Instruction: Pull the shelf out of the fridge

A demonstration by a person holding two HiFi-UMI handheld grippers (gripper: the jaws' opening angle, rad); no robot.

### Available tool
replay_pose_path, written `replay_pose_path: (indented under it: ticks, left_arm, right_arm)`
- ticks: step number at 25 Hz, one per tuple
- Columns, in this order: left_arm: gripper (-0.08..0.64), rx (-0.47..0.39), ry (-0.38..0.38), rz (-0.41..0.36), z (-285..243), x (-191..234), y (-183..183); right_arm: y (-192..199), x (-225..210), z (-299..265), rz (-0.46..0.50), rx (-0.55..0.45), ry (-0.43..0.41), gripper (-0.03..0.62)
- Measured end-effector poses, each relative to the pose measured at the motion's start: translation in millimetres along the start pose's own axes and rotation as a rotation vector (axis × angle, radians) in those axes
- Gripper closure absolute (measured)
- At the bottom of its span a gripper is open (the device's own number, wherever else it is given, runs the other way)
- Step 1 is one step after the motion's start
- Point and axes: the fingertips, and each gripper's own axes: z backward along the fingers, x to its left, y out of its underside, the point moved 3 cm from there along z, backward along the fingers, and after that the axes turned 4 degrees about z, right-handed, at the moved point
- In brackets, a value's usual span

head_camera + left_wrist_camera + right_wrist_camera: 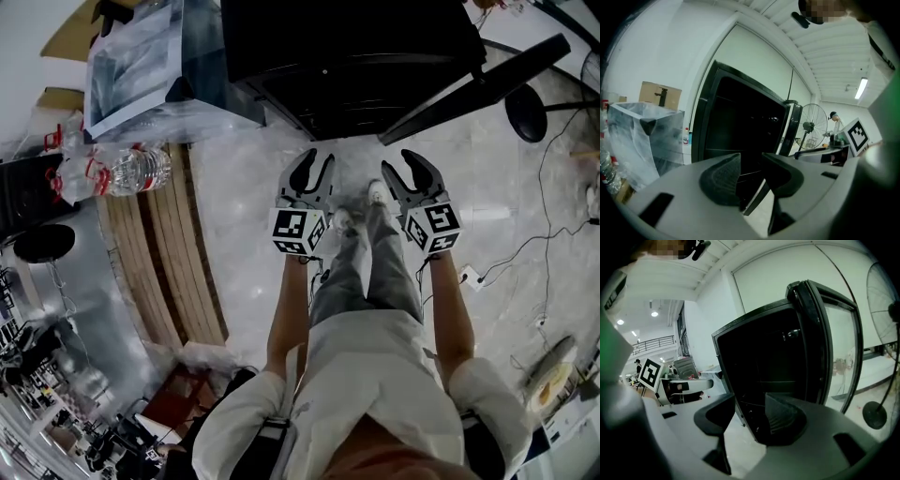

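A black fridge stands in front of me with its door swung open to the right. Its inside is dark; in the left gripper view only a faint shelf edge shows, and in the right gripper view another faint shelf line. Both grippers hang above the floor, short of the fridge and touching nothing. My left gripper has its jaws drawn close together around nothing. My right gripper stands open wider, with nothing between its fingers.
A plastic-wrapped box and bundled water bottles sit left of the fridge, with wooden planks along the floor. A fan's base and cables lie to the right. A black stool stands far left.
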Motion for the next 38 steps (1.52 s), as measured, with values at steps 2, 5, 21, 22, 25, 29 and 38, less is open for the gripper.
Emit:
replay_pose_path:
  ticks: [2,5,21,22,25,29,38]
  left_arm:
    - [0.417,-0.002,-0.007,0.007,-7.6,4.0,9.7]
    - [0.417,-0.007,-0.012,0.019,-19.5,9.1,21.1]
    - [0.417,-0.007,-0.035,0.073,-68.1,35.6,69.6]
    - [0.417,-0.008,-0.038,0.079,-71.2,38.3,72.3]
    - [0.416,-0.011,-0.048,0.090,-80.5,45.8,81.0]
    - [0.410,-0.009,-0.057,0.107,-92.5,52.0,96.8]
    - [0.376,0.008,-0.053,0.161,-117.7,63.9,123.3]
  right_arm:
    - [11.0,-3.6,-5.4,-0.010,0.001,-0.004,0.393]
    - [23.1,-10.0,-14.8,-0.018,0.000,-0.005,0.393]
    - [69.1,-43.6,-65.1,-0.156,-0.038,0.005,0.390]
    - [72.3,-45.4,-68.7,-0.166,-0.039,0.007,0.388]
    - [81.7,-52.3,-79.5,-0.188,-0.043,0.012,0.387]
    - [92.6,-63.3,-91.2,-0.217,-0.058,0.016,0.385]
    - [110.8,-80.0,-116.8,-0.293,-0.078,0.007,0.382]
